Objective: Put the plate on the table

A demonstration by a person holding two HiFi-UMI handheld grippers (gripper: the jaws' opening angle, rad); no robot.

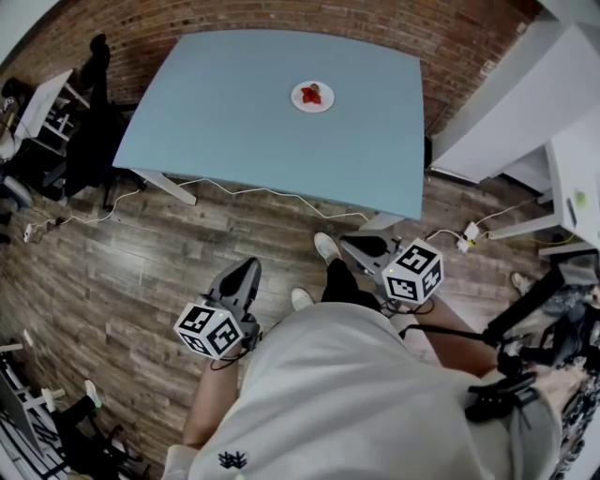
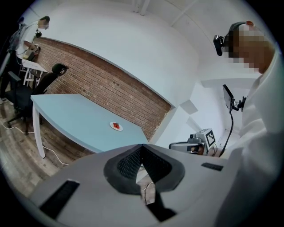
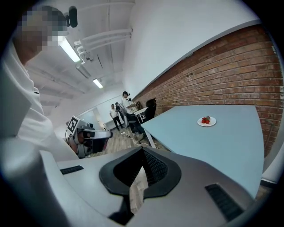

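A small white plate (image 1: 312, 97) with red strawberries on it rests on the far middle of the light blue table (image 1: 234, 122). Both grippers hang well short of the table, over the wooden floor by the person's legs. My left gripper (image 1: 251, 266) points toward the table with its jaws closed together and nothing between them. My right gripper (image 1: 348, 243) is likewise shut and empty. From the left gripper view the plate (image 2: 116, 126) sits far ahead on the table (image 2: 75, 117). The right gripper view shows the plate (image 3: 207, 121) to the right on the table (image 3: 217, 146).
A brick wall (image 1: 281, 17) runs behind the table. A black office chair (image 1: 94, 131) and a white desk (image 1: 42, 103) stand at the left, white furniture (image 1: 525, 103) at the right. Cables (image 1: 244, 192) trail over the floor under the table's near edge. People (image 3: 120, 113) stand far off.
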